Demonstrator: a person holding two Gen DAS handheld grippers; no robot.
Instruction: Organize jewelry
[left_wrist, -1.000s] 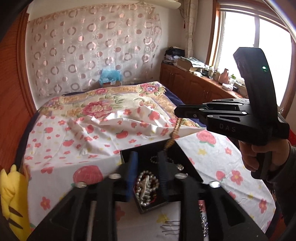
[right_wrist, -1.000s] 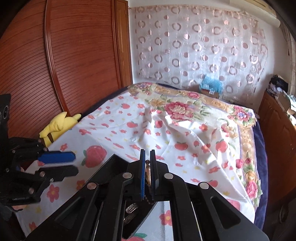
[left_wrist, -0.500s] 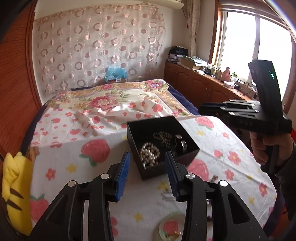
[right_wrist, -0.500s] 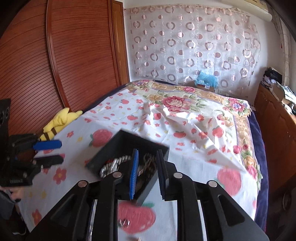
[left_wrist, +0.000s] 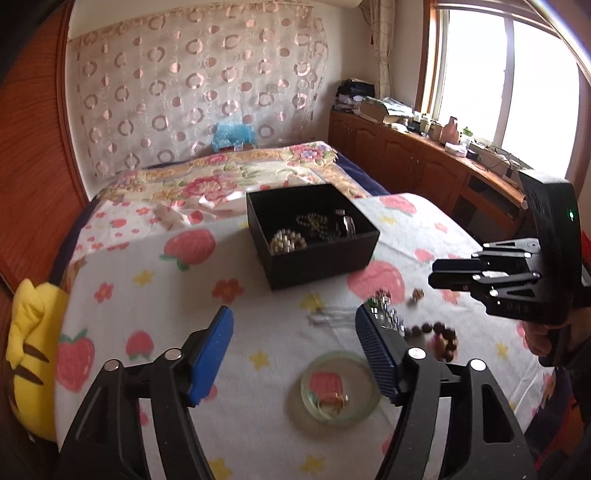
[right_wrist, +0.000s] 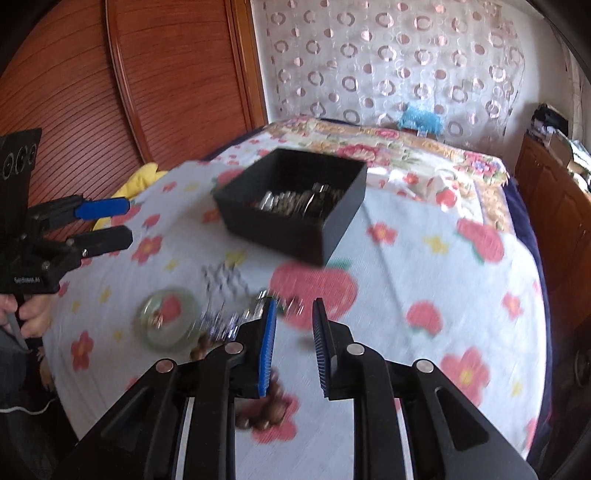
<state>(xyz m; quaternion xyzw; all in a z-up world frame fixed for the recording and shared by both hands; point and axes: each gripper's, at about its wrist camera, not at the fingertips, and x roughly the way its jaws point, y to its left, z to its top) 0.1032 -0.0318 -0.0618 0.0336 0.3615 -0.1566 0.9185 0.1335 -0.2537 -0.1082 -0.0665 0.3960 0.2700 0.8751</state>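
Left wrist view: both your grippers, left gripper (left_wrist: 293, 343) and right gripper (right_wrist: 293, 345), hang spread and empty; hurried descent could scatter the brown bead bracelet (left_wrist: 439, 336) off the bed's (left_wrist: 258, 314) near edge.

Almost no legible text. Right gripper (left_wrist: 437, 273) body, seen from the left wrist camera: embossed lettering low on the side, too small and dark to read. Left gripper (right_wrist: 110, 221) body, seen from the right wrist camera: small white printed label on the lower block, blurred, can't make out the letters. Black box (left_wrist: 314, 254), glass dish (left_wrist: 365, 410) and bedsheet (left_wrist: 147, 302): no print or labels that can be read, only strawberry and flower patterns on the sheet. Stuff on the cabinet (left_wrist: 417, 151) by the window: too small to read any packaging.
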